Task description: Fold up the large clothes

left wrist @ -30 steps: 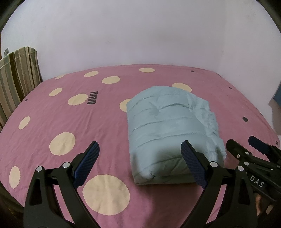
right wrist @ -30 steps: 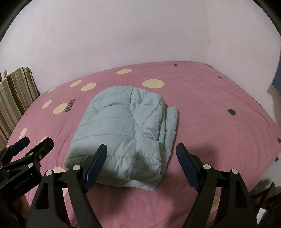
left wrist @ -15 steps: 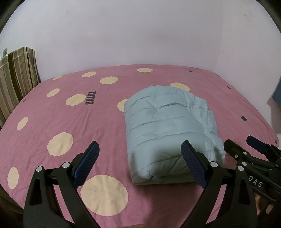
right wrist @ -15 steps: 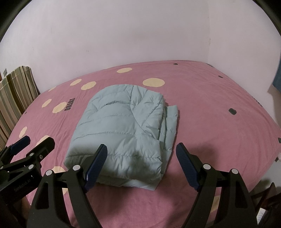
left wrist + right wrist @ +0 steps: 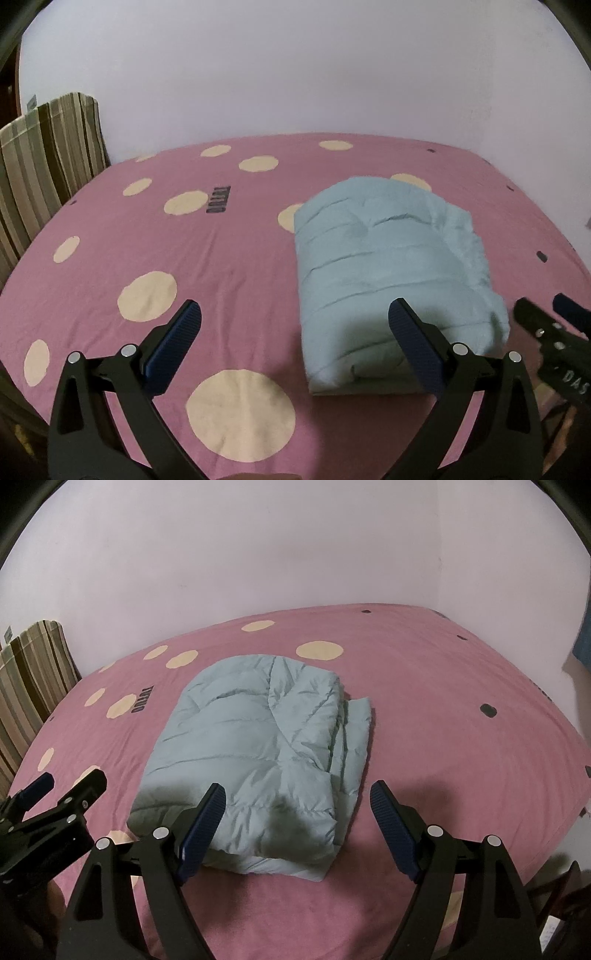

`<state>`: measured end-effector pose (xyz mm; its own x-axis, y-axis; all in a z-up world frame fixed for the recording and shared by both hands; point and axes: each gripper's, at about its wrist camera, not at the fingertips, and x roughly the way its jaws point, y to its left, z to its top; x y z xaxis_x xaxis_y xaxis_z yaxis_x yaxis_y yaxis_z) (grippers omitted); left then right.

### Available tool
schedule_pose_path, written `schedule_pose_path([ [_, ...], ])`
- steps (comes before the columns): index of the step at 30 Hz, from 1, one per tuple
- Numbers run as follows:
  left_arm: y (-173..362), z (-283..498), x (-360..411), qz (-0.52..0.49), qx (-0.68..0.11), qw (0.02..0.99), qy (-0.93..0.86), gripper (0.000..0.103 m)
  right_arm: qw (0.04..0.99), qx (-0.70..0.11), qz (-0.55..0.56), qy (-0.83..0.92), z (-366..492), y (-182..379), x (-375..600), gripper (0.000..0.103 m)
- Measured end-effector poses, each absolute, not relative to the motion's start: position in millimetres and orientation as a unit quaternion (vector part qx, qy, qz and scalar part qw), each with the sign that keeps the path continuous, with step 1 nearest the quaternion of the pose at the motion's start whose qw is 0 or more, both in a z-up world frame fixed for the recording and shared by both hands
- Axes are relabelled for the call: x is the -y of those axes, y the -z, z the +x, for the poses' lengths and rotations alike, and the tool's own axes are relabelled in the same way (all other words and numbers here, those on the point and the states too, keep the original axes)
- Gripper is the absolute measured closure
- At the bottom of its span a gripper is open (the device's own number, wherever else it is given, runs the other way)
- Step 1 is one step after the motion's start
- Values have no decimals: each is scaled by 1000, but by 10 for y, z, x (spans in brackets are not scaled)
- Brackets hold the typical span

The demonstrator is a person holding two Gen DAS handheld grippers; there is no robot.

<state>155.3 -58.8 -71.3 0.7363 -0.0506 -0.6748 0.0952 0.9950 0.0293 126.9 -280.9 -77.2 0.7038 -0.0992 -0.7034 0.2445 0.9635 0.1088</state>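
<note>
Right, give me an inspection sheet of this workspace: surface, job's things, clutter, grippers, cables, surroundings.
Surface: pink bedsheet with cream dots and small dark marks, spread flat.
Job's things: light blue puffer jacket folded into a compact bundle, lying on the sheet; layered edges show on its right side.
Clutter: nothing seen.
Grippers: left gripper open and empty, short of the jacket's near end; right gripper open and empty, jaws apart over the near edge of the jacket, not touching it.
Cables: nothing seen.
Surroundings: plain pale wall behind the bed; striped cushion at the left.
</note>
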Motion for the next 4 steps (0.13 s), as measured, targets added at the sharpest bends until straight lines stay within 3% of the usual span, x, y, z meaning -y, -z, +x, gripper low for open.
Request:
schedule_pose_path([
  [4, 821, 1682, 482, 28, -379, 925, 25, 2, 917, -372, 102, 100, 1292, 792, 2915, 24],
])
